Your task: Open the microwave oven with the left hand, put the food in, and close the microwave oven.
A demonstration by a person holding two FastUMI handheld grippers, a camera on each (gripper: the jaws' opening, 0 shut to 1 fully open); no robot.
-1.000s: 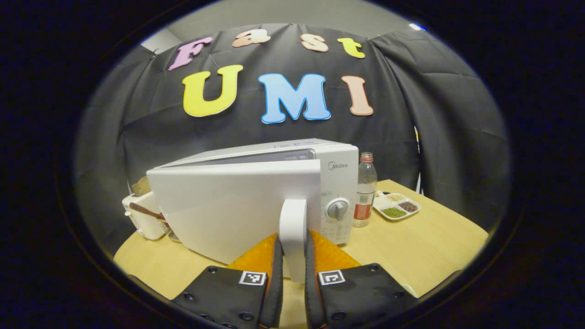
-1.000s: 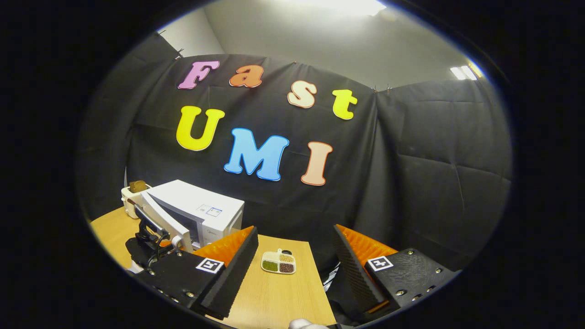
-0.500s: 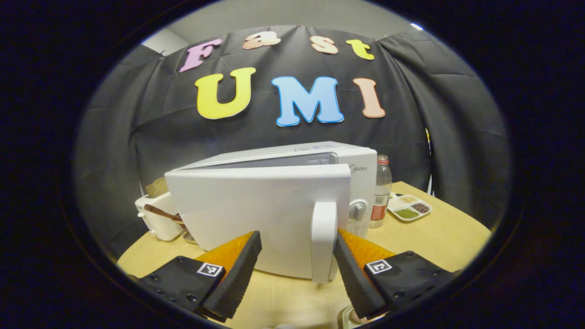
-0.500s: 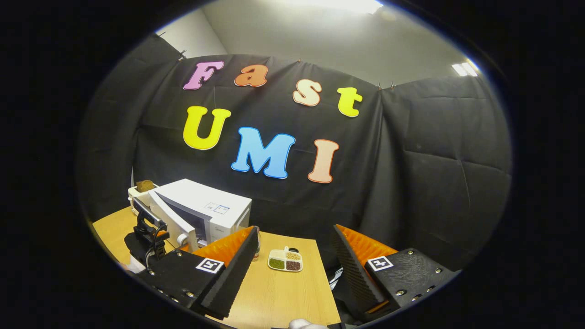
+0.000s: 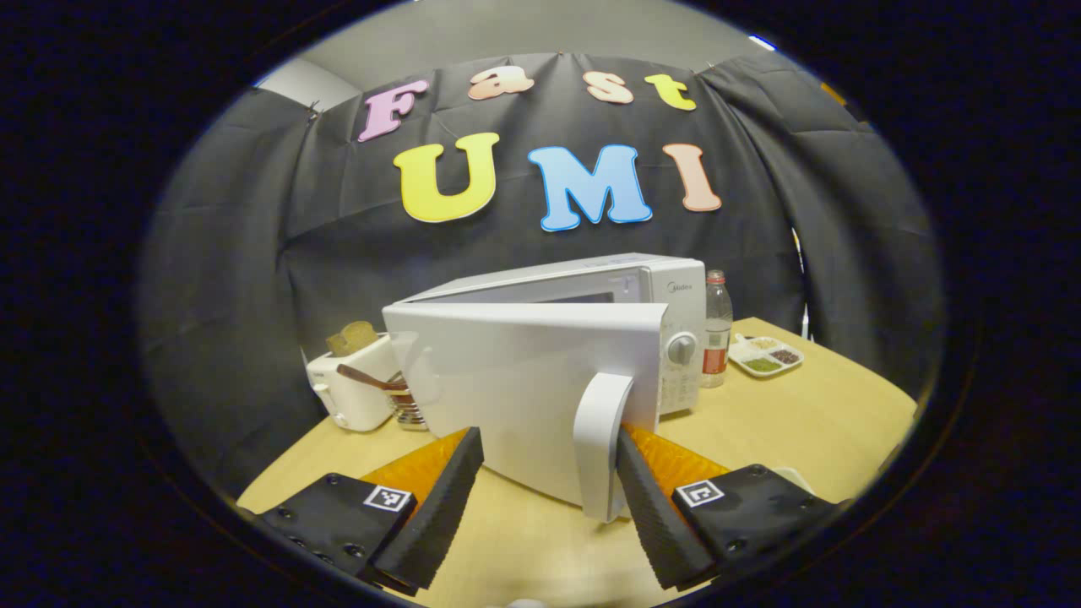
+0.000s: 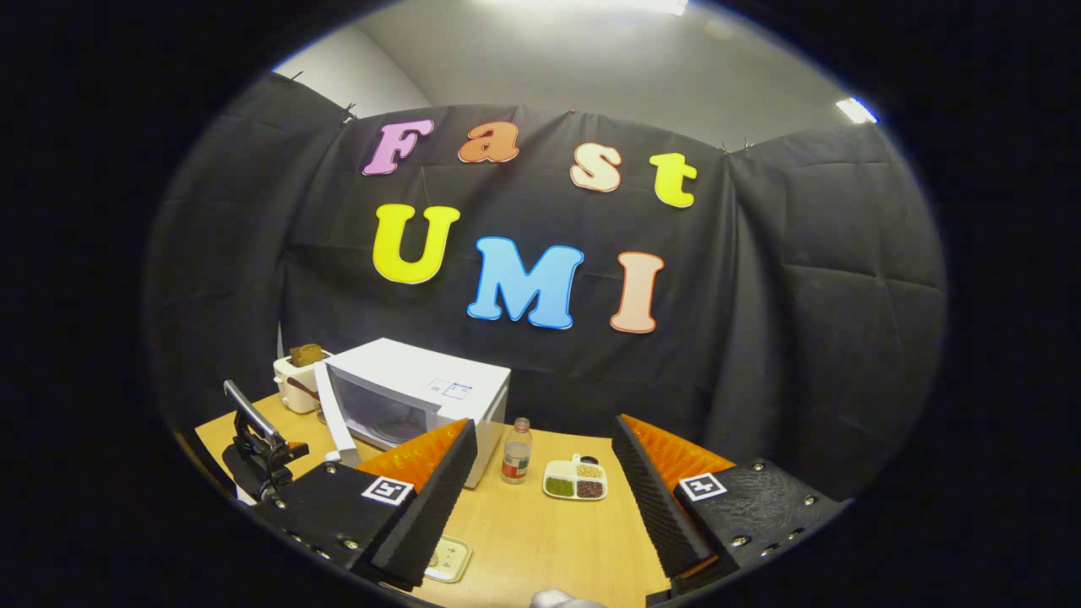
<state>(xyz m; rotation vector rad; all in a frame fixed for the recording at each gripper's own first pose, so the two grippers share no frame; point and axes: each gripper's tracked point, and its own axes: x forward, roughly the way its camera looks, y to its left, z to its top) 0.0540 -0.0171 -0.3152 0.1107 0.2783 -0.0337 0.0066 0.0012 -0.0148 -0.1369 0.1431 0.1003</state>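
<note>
microwave (image 5: 591,338) white, door (image 5: 524,388) swung open | left gripper (image 5: 545,507) spread | right gripper (image 6: 545,498) spread

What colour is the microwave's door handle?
White, like the door; the handle shows best in the left gripper view.

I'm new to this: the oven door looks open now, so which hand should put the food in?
Probably right: its tool is open and empty, and the plate lies just below it.
</note>
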